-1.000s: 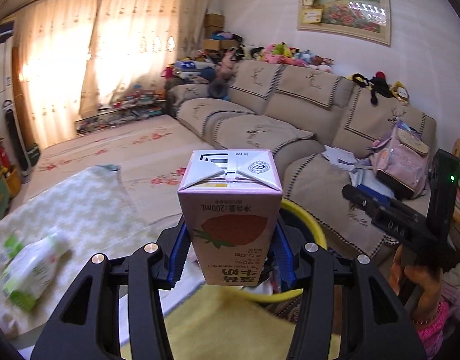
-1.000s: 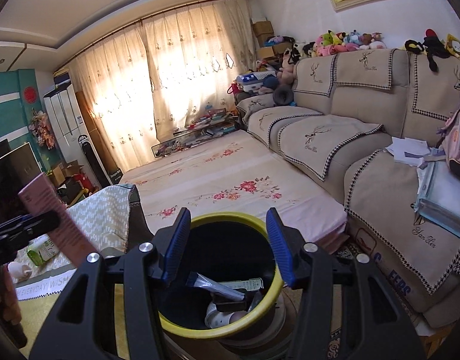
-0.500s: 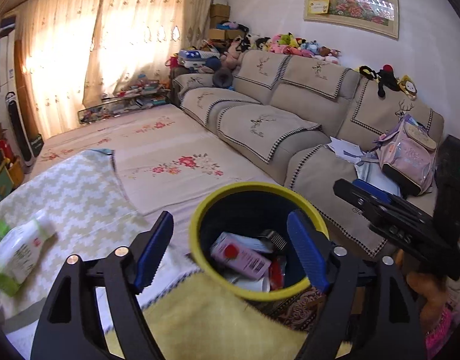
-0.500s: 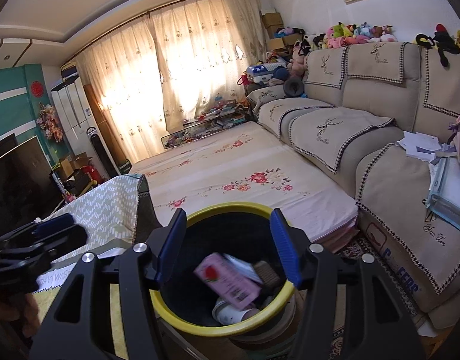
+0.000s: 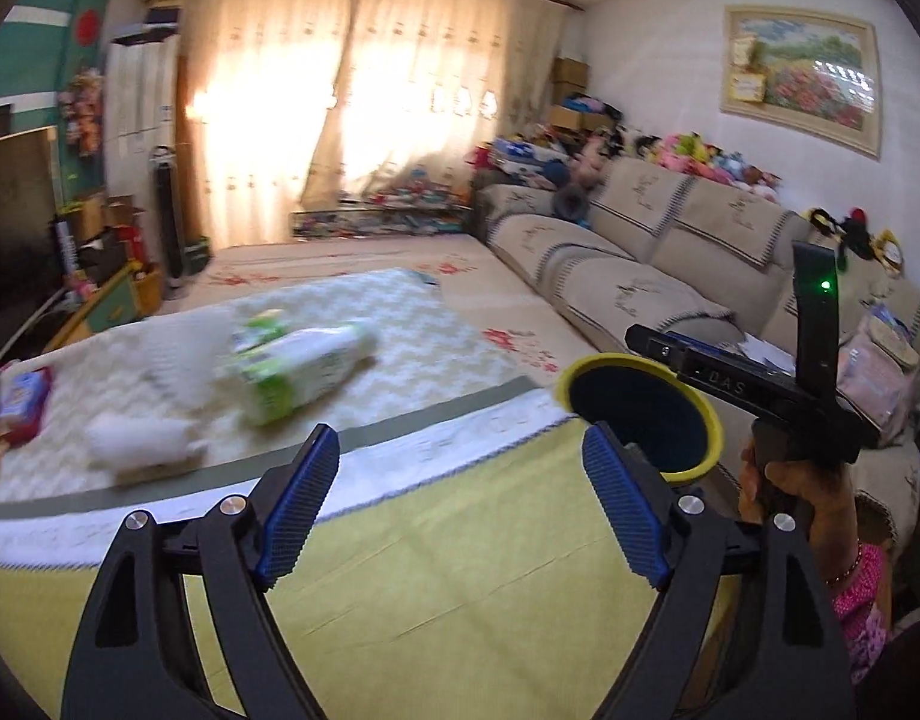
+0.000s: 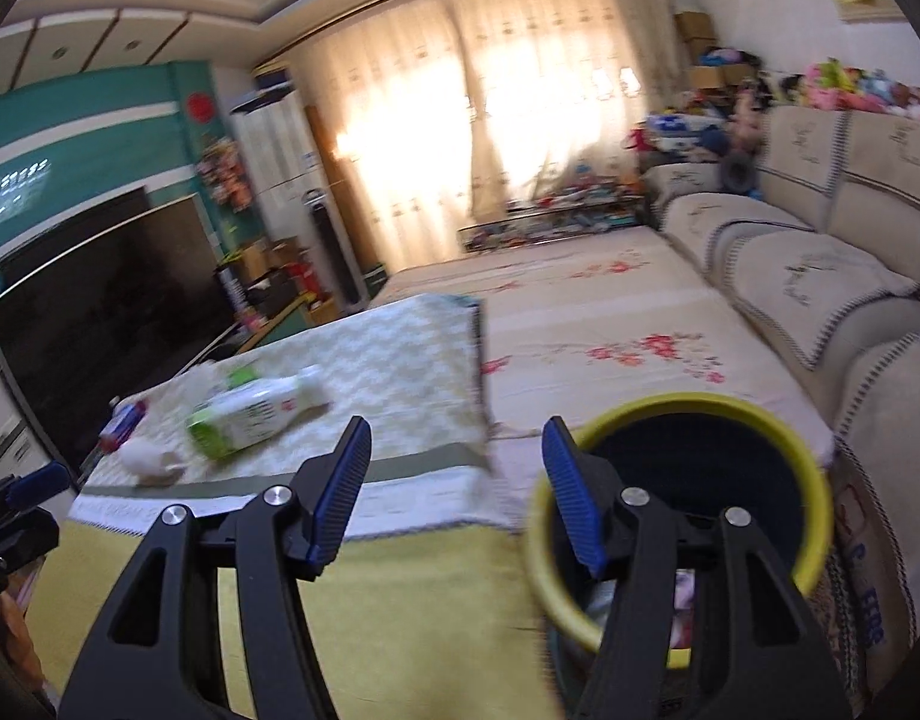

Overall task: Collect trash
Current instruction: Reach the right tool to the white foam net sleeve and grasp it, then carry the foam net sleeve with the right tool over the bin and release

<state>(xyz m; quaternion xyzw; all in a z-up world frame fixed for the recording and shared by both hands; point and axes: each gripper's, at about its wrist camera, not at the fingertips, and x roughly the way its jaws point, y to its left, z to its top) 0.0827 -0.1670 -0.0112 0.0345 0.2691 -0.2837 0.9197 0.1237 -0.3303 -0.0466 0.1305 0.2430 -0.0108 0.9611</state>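
Note:
My left gripper (image 5: 460, 504) is open and empty above the yellow cloth. My right gripper (image 6: 456, 489) is open and empty, by the left rim of the yellow-rimmed bin (image 6: 760, 414). The bin (image 5: 709, 420) also shows at the right in the left wrist view, partly behind the right gripper's body (image 5: 760, 387). A green and white packet (image 5: 297, 369) lies on the patterned table cloth, blurred. It shows in the right wrist view (image 6: 249, 420) too. A crumpled white tissue (image 5: 135, 441) lies near it, also in the right wrist view (image 6: 144, 456). A pink carton (image 6: 682, 594) lies inside the bin.
A red and blue pack (image 5: 24, 399) lies at the table's left edge. A long beige sofa (image 5: 670, 240) runs along the right. A black TV (image 6: 99, 312) stands to the left. A floral rug (image 6: 580, 324) covers the floor beyond the table.
My left gripper let the pink carton drop into the bin and then swung left toward the table. My right gripper also turned left, away from over the bin.

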